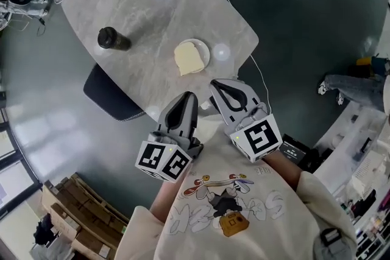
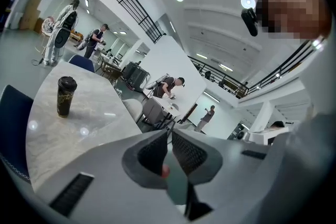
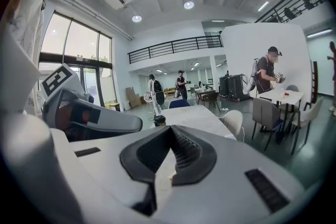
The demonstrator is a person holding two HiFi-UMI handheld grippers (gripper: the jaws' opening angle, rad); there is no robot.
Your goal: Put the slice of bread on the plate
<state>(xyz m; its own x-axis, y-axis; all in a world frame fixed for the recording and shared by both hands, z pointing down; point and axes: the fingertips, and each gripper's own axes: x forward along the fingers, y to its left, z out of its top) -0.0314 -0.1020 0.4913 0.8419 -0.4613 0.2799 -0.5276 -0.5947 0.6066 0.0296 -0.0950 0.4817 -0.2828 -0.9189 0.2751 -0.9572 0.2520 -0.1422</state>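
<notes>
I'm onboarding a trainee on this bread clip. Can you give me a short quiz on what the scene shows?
1. True or false: the bread lies on the plate.
2. In the head view, what stands on the table to the left of the plate? A) a dark cup B) a bowl C) a knife
3. Fill in: the left gripper and the right gripper both have their jaws ____, with nothing held.
Key: 1 true; 2 A; 3 shut.
</notes>
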